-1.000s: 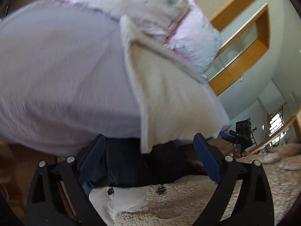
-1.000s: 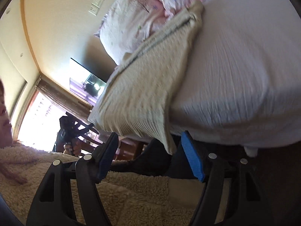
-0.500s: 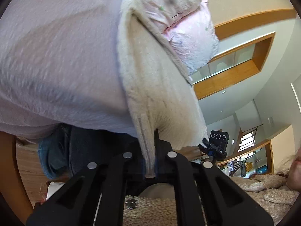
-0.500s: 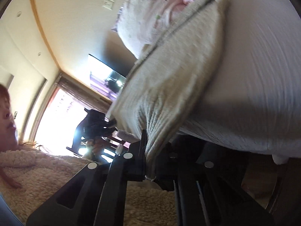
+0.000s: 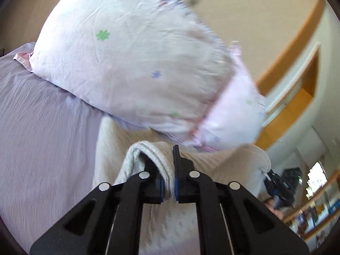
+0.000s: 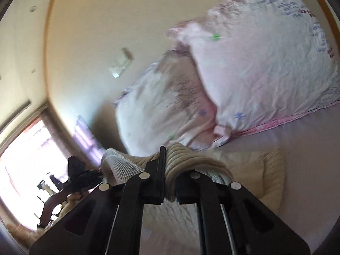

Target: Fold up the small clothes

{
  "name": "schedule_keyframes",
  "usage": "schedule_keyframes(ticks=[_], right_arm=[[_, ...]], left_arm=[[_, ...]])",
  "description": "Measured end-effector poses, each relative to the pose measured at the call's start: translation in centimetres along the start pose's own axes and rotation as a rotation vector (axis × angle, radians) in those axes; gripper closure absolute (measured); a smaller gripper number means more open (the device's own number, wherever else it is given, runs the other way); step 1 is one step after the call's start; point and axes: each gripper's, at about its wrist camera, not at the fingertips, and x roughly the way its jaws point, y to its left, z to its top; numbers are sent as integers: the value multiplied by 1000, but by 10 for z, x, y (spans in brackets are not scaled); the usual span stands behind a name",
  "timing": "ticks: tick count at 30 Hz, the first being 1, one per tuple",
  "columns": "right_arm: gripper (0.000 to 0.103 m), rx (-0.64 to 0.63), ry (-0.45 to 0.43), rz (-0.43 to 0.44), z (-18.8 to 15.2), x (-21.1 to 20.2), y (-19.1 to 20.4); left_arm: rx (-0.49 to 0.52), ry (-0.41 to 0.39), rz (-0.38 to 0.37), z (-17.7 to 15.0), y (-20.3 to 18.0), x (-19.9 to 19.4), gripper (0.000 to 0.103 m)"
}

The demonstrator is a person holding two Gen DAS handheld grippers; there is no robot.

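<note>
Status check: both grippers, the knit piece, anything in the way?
Left gripper shut on cream knit garment. Right gripper shut on it too, hem bunched. Rest on lilac sheet. Floral pillows close ahead.

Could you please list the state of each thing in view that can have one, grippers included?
left gripper: shut on the cream knit garment.
right gripper: shut on the same garment.
cream knit garment: partly lifted at both gripped edges, the rest lying on the bed sheet.
pillows: resting on the sheet behind the garment.
</note>
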Motion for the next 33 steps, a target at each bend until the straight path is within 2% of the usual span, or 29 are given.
schedule_keyframes(ticks=[1,3,5,6,7,8,9,10,12,14,15,16,18,21,23,24,25,27,29,31,33], right_arm=[[96,38,13,-70,4,20,-14],[95,150,99,-224,-1,61,-45],[86,245,183,-311,-12,82,-69],[69,255,179,-338,-16,82,-73],[47,245,145,-353,-17,78,-75],[33,228,87,-366,-17,67,-73],[4,223,52,-392,-12,61,-70],[1,211,-17,-411,-9,46,-66],[1,164,-100,-376,-8,27,-61],[1,139,-137,-356,-7,17,-60],[1,143,-136,-341,-8,14,-62],[1,160,-124,-321,-8,13,-66],[1,184,-98,-309,-8,18,-67],[1,193,-67,-293,-11,26,-64],[1,187,-66,-282,-10,27,-59],[1,188,-67,-275,-11,28,-59],[1,191,-68,-262,-11,27,-59],[1,207,-64,-235,-10,25,-60],[1,222,-60,-211,-9,23,-62],[1,220,-68,-197,-6,18,-62],[1,206,-90,-183,0,8,-62]], left_arm=[[-33,23,27,7,8,24,96],[-70,98,79,13,20,61,96],[-98,145,94,8,27,80,90],[-107,145,70,6,27,79,69],[-107,136,46,6,26,74,37],[-99,113,40,5,25,64,24],[-82,67,44,6,23,49,11],[-67,34,43,9,21,40,9],[-53,11,77,13,25,19,9],[-68,42,108,14,38,14,11],[-85,74,124,13,48,16,16],[-97,102,141,11,54,19,27],[-123,170,167,4,70,30,37],[-169,228,155,-7,82,45,42],[-167,213,148,-10,81,47,43],[-167,216,142,-12,80,50,48],[-187,235,118,-14,80,55,63],[-258,255,86,-22,84,61,81],[-344,242,27,-26,88,59,85],[-425,203,-85,-25,78,54,88],[-411,153,-183,-19,45,50,89]])
